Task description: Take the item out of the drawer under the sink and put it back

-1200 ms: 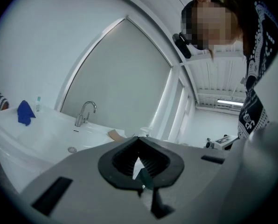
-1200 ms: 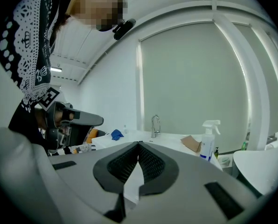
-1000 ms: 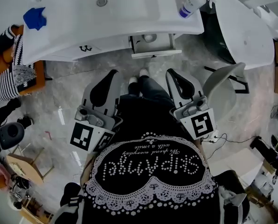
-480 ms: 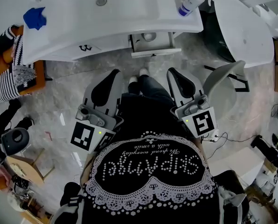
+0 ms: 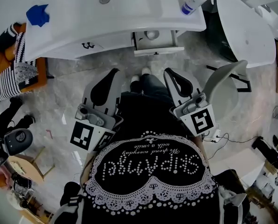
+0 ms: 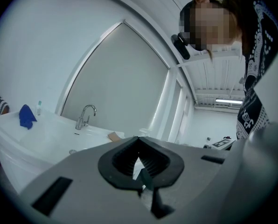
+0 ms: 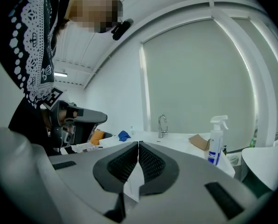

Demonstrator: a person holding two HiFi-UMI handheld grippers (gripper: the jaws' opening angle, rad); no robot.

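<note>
Both closed and empty, my left claw (image 5: 114,73) and right claw (image 5: 169,73) hang well back from the open drawer (image 5: 156,45) under the sink's (image 5: 83,17) front edge. The item (image 5: 152,34) lies inside, with open floor (image 5: 73,85) between.

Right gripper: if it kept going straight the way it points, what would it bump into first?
Probably the open drawer under the sink. The right gripper, jaws together, aims at that white cabinet front. Nothing shows in between, though depth is hard to judge.
</note>
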